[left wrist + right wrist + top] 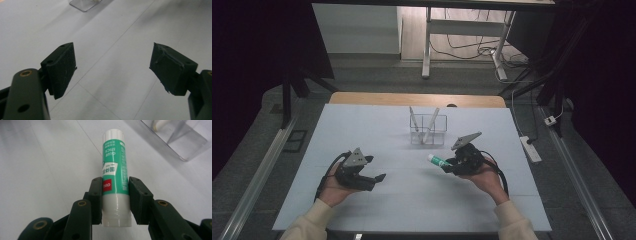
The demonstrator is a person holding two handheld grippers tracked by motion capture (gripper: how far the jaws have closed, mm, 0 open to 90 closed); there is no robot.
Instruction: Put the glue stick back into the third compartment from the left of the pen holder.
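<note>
A green and white glue stick (437, 161) (115, 173) sits between the jaws of my right gripper (448, 167) (115, 195), which is shut on its lower half, a little above the white table right of centre. A clear plastic holder (428, 130) (175, 138) with two white pens stands just beyond it. My left gripper (377, 181) (112, 70) rests low over the table at the left, open, with only bare white surface between its pads (62, 67).
The white table sheet (362, 130) has wide free room around both hands. A corner of the clear holder (85, 3) lies far ahead of the left gripper. Beyond the table are a desk frame (427, 45), floor cables and a power strip (530, 148).
</note>
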